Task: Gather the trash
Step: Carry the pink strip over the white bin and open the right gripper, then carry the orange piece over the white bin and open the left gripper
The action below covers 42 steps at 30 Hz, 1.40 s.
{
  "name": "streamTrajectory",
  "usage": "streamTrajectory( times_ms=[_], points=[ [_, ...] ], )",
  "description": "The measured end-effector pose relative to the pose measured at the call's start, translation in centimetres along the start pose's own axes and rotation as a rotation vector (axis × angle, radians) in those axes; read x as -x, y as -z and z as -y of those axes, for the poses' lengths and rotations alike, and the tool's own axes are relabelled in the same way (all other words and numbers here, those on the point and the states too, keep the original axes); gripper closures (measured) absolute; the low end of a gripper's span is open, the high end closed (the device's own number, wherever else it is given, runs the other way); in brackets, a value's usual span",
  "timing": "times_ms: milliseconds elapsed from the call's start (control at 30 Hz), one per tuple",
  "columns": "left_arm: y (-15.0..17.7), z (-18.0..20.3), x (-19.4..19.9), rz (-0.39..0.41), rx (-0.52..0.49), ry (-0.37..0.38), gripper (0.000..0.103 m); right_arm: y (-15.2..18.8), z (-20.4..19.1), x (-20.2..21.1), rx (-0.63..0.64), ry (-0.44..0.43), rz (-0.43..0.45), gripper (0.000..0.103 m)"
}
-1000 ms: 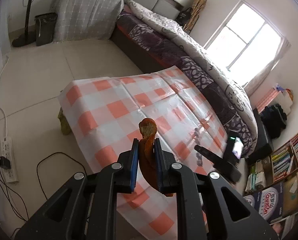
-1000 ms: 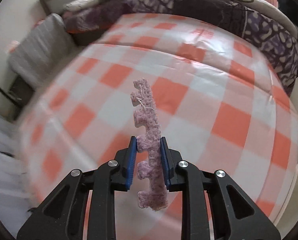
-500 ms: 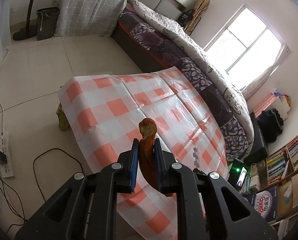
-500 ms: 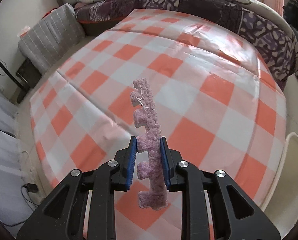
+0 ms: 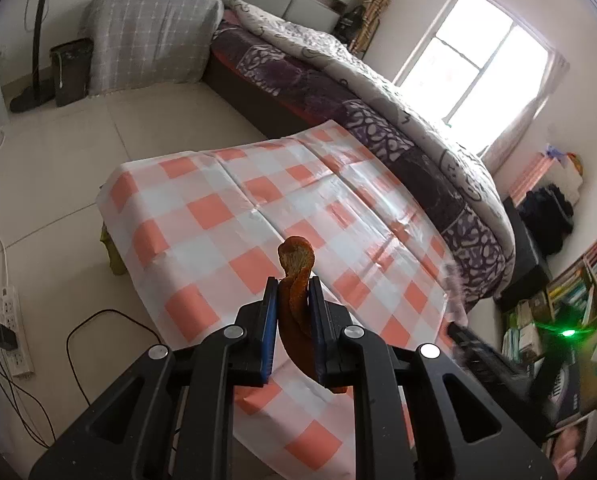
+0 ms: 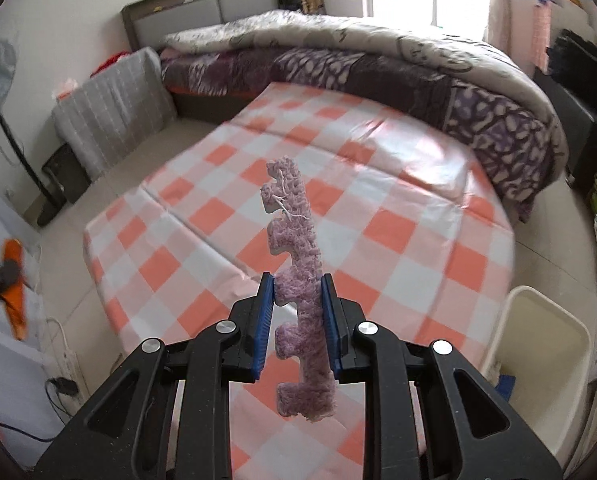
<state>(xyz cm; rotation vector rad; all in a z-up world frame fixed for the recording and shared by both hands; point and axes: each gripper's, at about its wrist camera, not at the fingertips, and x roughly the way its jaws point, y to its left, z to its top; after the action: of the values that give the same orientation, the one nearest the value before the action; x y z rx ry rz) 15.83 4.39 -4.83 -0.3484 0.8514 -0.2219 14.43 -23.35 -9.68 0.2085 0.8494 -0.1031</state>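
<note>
Blue pads [image 5: 269, 320] of the left gripper [image 5: 292, 320] clamp an orange peel [image 5: 294, 272], curled tip sticking up past the 2 fingers. Right gripper [image 6: 297, 320] is closed on a notched purple foam strip [image 6: 294, 264], held upright. Both hang over a table in an orange-and-white checked cloth [image 6: 390, 232]. White bin [image 6: 538, 364] sits beside the table's near right corner; bed [image 6: 418, 64] behind.
</note>
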Motion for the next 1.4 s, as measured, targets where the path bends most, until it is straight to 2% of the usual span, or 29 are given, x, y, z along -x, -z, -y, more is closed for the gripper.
streamTrajectory(
  times_ms=[333, 567, 800, 867, 900, 933, 1033, 1100, 1167, 1267, 1300, 1367, 1400],
  points=[
    [1.5, 3.2, -0.8, -0.003, -0.081, -0.002, 0.087, 1.5, 6.7, 5.0, -0.173, 0.043, 0.037, 0.080],
    [3.0, 5.8, -2.4, -0.031, -0.141, -0.005, 0.087, 4.5, 13.4, 7.4, -0.393, 0.099, 0.042, 0.080],
    [4.5, 9.7, -3.6, -0.057, -0.203, 0.037, 0.087, 7.4, 18.7, 8.5, -0.531, 0.177, 0.019, 0.080],
    [5.0, 11.0, -4.0, -0.068, -0.223, 0.055, 0.087, 7.7, 20.1, 9.2, -0.569, 0.193, 0.021, 0.074],
    [5.3, 11.8, -4.2, -0.077, -0.232, 0.070, 0.087, 7.8, 20.6, 9.5, -0.582, 0.194, 0.024, 0.060],
    [5.7, 12.5, -4.5, -0.088, -0.241, 0.087, 0.087, 7.8, 21.1, 9.8, -0.592, 0.196, 0.029, 0.041],
    [6.8, 14.9, -4.9, -0.114, -0.278, 0.134, 0.087, 7.8, 22.7, 11.7, -0.630, 0.231, 0.091, 0.020],
    [7.8, 16.9, -5.2, -0.135, -0.313, 0.176, 0.087, 8.0, 24.2, 12.9, -0.667, 0.247, 0.135, 0.012],
    [8.7, 18.6, -5.4, -0.153, -0.340, 0.207, 0.087, 8.4, 25.9, 13.7, -0.714, 0.259, 0.176, 0.011],
    [10.6, 21.5, -5.8, -0.183, -0.392, 0.248, 0.087, 9.7, 28.6, 14.2, -0.780, 0.330, 0.220, 0.009],
    [11.2, 22.4, -5.9, -0.193, -0.409, 0.258, 0.087, 10.1, 29.4, 14.0, -0.826, 0.327, 0.204, 0.009],
    [12.8, 24.4, -6.4, -0.227, -0.441, 0.287, 0.087, 11.2, 31.2, 13.4, -0.932, 0.249, 0.186, 0.009],
    [13.6, 25.4, -6.8, -0.245, -0.451, 0.301, 0.087, 11.4, 31.3, 13.2, -0.949, 0.249, 0.180, 0.009]
  ],
)
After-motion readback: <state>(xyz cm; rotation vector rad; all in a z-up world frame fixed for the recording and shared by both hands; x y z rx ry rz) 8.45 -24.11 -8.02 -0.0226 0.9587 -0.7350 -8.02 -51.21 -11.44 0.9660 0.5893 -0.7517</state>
